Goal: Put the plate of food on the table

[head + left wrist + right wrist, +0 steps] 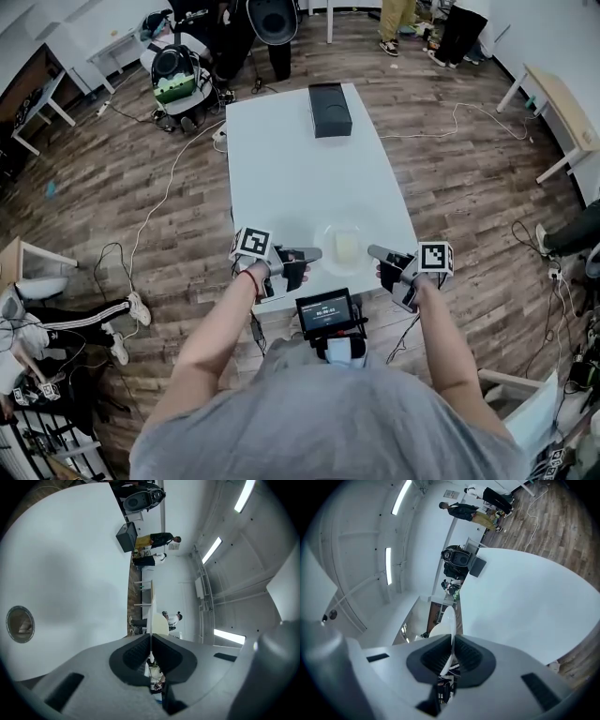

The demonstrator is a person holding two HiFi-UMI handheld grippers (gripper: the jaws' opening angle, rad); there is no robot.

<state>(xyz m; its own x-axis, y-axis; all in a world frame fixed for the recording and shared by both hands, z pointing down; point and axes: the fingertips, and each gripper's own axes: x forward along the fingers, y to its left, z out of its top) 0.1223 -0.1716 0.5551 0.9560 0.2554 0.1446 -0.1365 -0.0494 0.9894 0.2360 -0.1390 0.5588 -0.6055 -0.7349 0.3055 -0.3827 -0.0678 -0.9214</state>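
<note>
While the left hand-held gripper [314,254] and right hand-held gripper [374,251] pinch its opposite rims, the clear round plate of pale food [343,246] is over the white surface's [291,159] near end.

The food [347,247] on the plate [322,238] looks indistinct.

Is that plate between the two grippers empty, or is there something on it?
Not empty: a pale yellowish piece of food lies in the middle of the plate.

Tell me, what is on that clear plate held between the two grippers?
One pale yellowish piece of food lies on the plate. The left gripper and right gripper pinch its rim. The white table shows through it. The kind of food is unclear.
</note>
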